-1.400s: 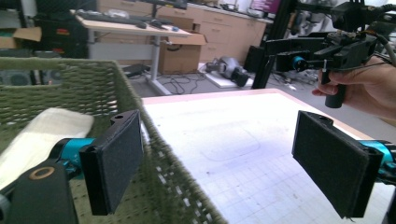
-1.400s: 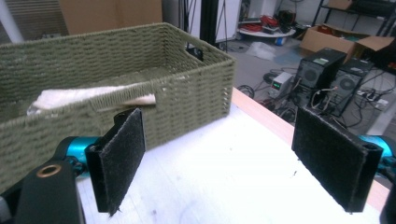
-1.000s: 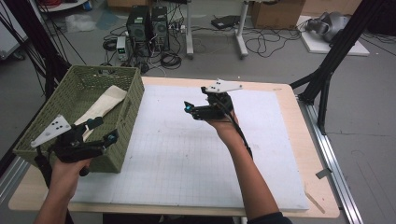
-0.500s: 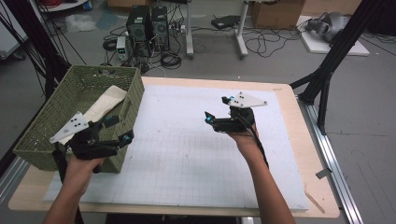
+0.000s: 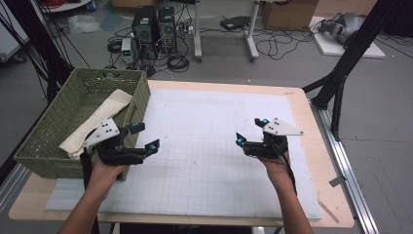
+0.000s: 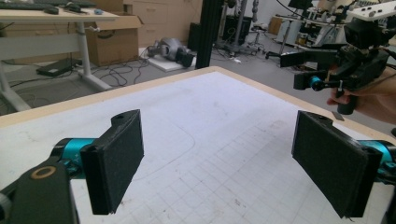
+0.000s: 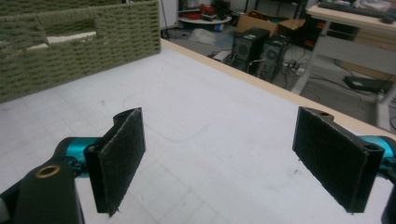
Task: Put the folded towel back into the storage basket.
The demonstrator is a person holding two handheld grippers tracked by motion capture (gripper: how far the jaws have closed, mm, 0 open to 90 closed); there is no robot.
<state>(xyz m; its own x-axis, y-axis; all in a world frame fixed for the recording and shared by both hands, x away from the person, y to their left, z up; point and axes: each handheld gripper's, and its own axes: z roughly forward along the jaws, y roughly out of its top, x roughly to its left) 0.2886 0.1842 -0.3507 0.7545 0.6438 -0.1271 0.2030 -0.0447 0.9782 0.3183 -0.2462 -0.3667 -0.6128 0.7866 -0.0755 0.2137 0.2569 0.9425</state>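
Note:
My left gripper (image 5: 146,137) hovers open over the left part of the white gridded mat (image 5: 214,146), just beside the green woven basket (image 5: 141,92). In the left gripper view its pads (image 6: 116,163) stand wide apart with nothing between them. My right gripper (image 5: 251,130) is open too, held above the right part of the mat; the same gripper appears in the left gripper view, the right gripper (image 6: 322,70) facing it from the far side. A cream folded cloth (image 5: 102,119) lies inside the basket. The right gripper view looks across the mat to the basket (image 7: 70,42).
The mat covers most of a wooden table (image 5: 311,112). The basket stands on the table's left edge. Beyond the table, computer towers (image 5: 153,24), cables and a black frame leg (image 5: 341,78) stand on the floor.
My left gripper has moved right, from the basket's near wall out over the mat. My right gripper has drawn right and nearer to the person. Both stay open.

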